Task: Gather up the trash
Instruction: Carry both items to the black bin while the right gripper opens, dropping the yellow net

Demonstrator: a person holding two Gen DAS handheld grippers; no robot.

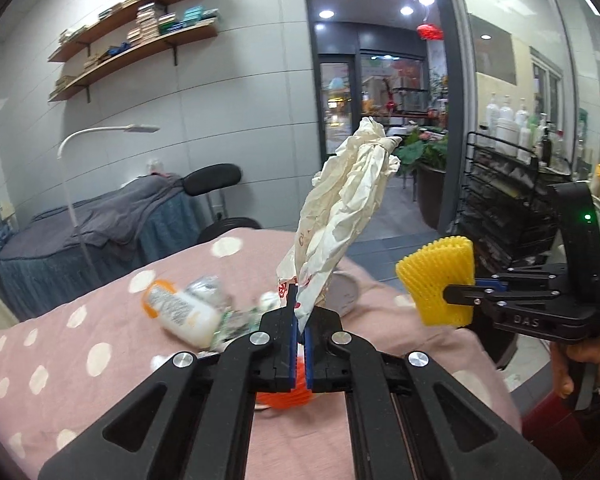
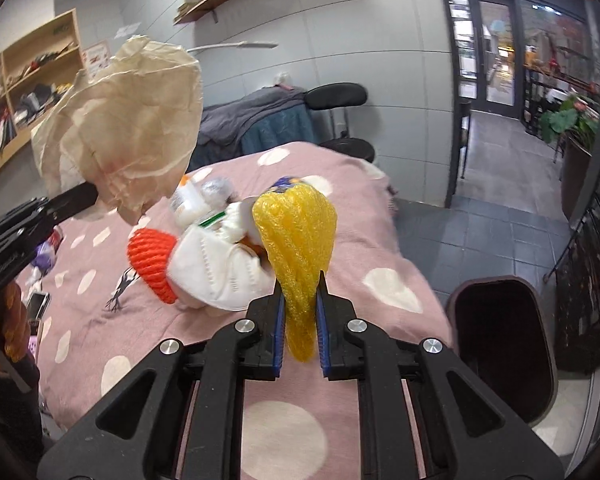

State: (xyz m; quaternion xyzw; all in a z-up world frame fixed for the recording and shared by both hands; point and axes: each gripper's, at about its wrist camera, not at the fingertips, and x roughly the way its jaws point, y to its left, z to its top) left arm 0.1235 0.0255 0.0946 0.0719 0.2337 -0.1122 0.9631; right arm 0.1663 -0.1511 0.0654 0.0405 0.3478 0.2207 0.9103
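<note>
The bin (image 2: pixel 504 344) stands unobstructed right of the bed (image 2: pixel 388 292); trash pile (image 2: pixel 216 268) crowds the bed's middle.

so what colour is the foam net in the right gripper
Yellow foam net, clearest in the right wrist view.

A bed (image 2: pixel 380 272) with a pink cover and big white dots carries the things. A heap of trash lies on it. There is a white face mask (image 2: pixel 216 272), with an orange foam net (image 2: pixel 152 264) touching its left side. Behind them lies a white bottle (image 1: pixel 182 312) with an orange cap (it looks blurry), next to some crinkly wrappers (image 1: pixel 236 320). A round grey lid (image 1: pixel 342 290) rests near the far edge. A phone (image 2: pixel 38 304) lies at the left edge.
</note>
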